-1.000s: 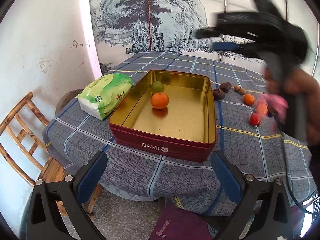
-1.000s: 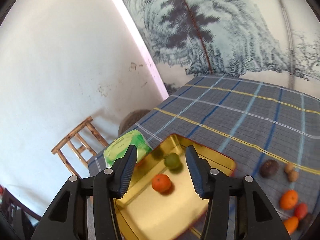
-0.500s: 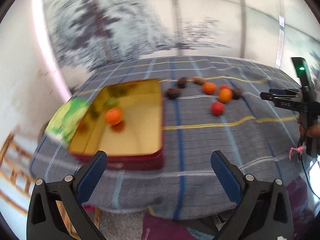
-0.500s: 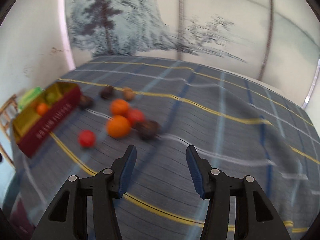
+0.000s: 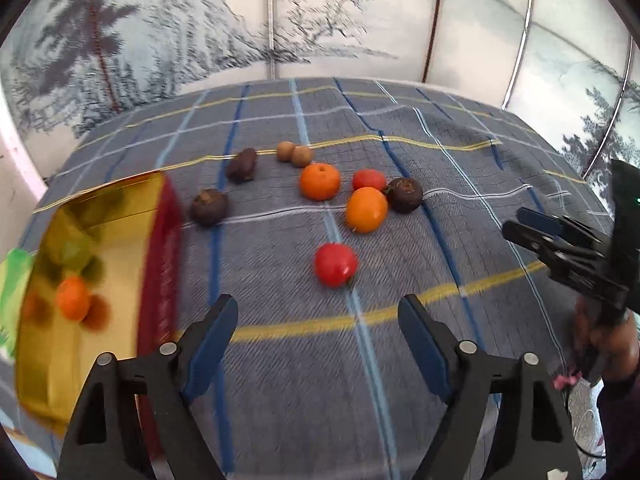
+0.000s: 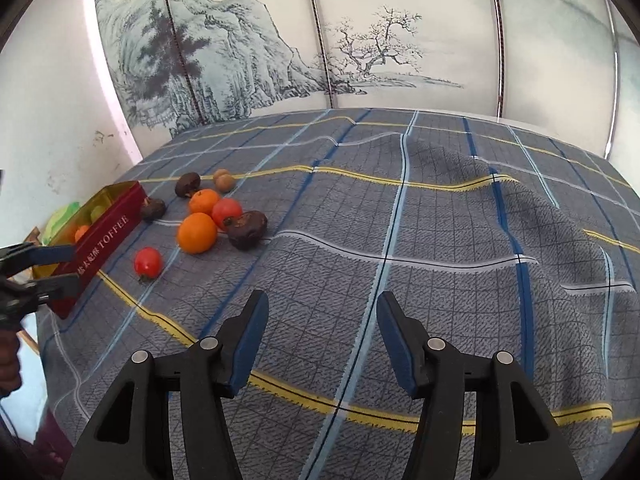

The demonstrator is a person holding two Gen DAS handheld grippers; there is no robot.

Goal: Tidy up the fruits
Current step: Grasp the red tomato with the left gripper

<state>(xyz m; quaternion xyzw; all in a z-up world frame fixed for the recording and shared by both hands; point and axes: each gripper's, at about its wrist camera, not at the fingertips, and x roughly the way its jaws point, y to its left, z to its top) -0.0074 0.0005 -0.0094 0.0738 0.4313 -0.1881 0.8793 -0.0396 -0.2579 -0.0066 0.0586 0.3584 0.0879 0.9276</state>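
A red tin with a gold inside (image 5: 156, 248) stands at the table's left and holds an orange (image 5: 72, 298) and a green fruit (image 5: 76, 252). Loose fruit lies to its right: a red tomato (image 5: 335, 265), two oranges (image 5: 366, 209) (image 5: 320, 181), another red fruit (image 5: 369, 179), dark brown fruits (image 5: 404, 195) (image 5: 209, 207) and two small tan ones (image 5: 294, 154). My left gripper (image 5: 318, 326) is open and empty, just short of the red tomato. My right gripper (image 6: 318, 330) is open and empty over bare cloth, right of the fruit (image 6: 197, 233).
A blue-grey checked cloth (image 6: 440, 220) covers the table, rumpled at the right. A green packet (image 5: 12, 280) lies left of the tin. A painted screen (image 6: 320, 40) stands behind. The right gripper shows in the left view (image 5: 568, 252).
Both grippers have swung right from the tin toward the loose fruit. The left gripper has come closer to the red tomato. Both stay open and empty.
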